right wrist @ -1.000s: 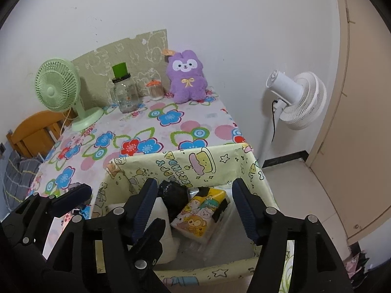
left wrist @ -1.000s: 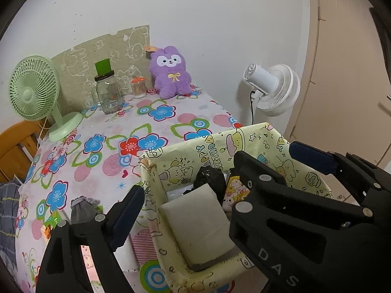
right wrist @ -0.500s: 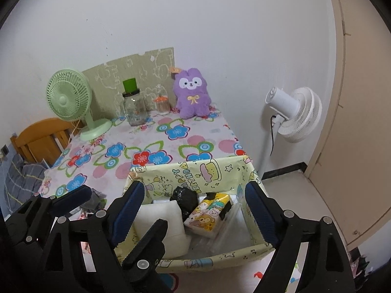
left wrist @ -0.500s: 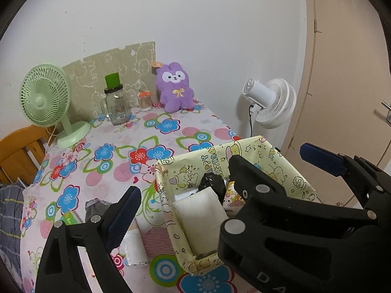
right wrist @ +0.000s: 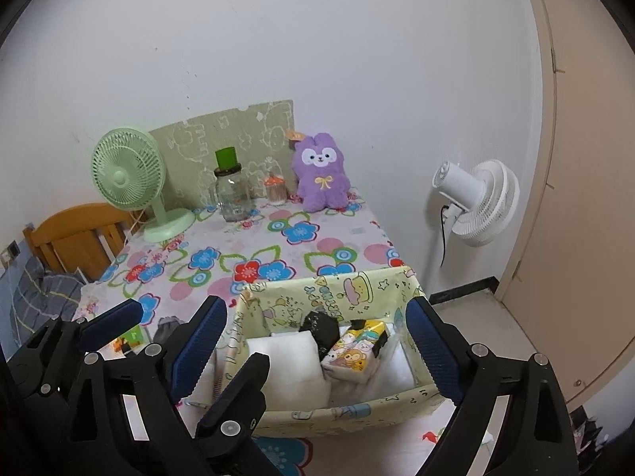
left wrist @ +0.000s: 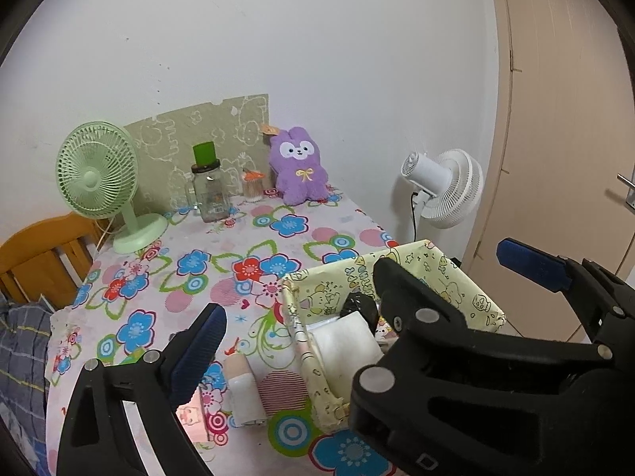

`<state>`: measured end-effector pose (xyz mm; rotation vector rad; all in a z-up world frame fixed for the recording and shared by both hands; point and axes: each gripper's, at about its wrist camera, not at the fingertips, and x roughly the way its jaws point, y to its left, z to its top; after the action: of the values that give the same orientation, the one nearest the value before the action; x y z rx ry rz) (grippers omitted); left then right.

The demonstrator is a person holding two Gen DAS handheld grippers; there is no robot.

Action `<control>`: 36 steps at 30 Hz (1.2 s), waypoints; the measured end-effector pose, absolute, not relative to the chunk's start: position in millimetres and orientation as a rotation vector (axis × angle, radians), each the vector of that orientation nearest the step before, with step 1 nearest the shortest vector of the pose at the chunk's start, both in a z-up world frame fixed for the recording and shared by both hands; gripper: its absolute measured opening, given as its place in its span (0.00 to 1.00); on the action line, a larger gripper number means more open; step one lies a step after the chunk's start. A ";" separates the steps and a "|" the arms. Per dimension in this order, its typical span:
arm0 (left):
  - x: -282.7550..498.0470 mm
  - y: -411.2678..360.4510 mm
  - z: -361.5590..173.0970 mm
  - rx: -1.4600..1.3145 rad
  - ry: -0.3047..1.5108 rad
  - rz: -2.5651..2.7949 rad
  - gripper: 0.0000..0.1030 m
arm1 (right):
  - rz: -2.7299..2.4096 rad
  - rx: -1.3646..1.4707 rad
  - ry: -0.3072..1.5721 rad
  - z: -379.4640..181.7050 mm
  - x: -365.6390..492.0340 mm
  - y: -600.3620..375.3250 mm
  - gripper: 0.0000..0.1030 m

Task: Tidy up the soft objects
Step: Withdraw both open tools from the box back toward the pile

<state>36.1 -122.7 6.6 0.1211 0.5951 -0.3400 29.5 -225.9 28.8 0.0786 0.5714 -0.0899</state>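
A yellow cartoon-print fabric basket (right wrist: 329,289) sits at the table's near right corner. It holds a white soft block (right wrist: 289,365), a black bundle (right wrist: 321,329) and a cartoon tissue pack (right wrist: 357,353). My right gripper (right wrist: 315,345) hovers over the basket's near side, its jaws opening and gripping nothing. My left gripper (left wrist: 365,309) is beside it, jaws also opening and gripping nothing. A purple plush bunny (left wrist: 299,170) sits at the table's far end. A small pink-and-white roll (left wrist: 242,388) and a grey cloth (right wrist: 166,327) lie left of the basket.
A green desk fan (left wrist: 97,176), a glass jar with a green lid (left wrist: 208,190) and a small orange-lidded jar (left wrist: 253,186) stand at the back. A white floor fan (right wrist: 476,202) stands right of the table, near a beige door (left wrist: 575,119). A wooden chair (right wrist: 75,234) is on the left.
Both grippers have drawn back and up from the basket, which now looks smaller and farther. Both pairs of jaws stand wider, the right one much wider.
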 end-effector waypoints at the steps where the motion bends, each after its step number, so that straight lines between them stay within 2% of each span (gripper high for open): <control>1: 35.3 -119.7 7.3 0.121 0.593 -0.337 0.97 | -0.097 0.075 0.561 30.0 28.5 -223.7 0.91; 8: 27.7 -104.2 10.2 0.118 0.575 -0.325 0.99 | -0.108 0.052 0.528 35.4 18.4 -207.9 0.92; 15: 20.3 -87.6 11.5 0.112 0.553 -0.298 1.00 | -0.090 0.046 0.524 36.9 14.3 -191.9 1.00; 36: 24.8 -39.3 -0.5 0.055 0.550 -0.239 0.99 | -0.004 0.073 0.561 26.0 23.9 -149.3 1.00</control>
<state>24.8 -39.3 -0.5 0.0547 0.5497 -0.2393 23.9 -149.3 26.0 0.0727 0.5614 -0.0037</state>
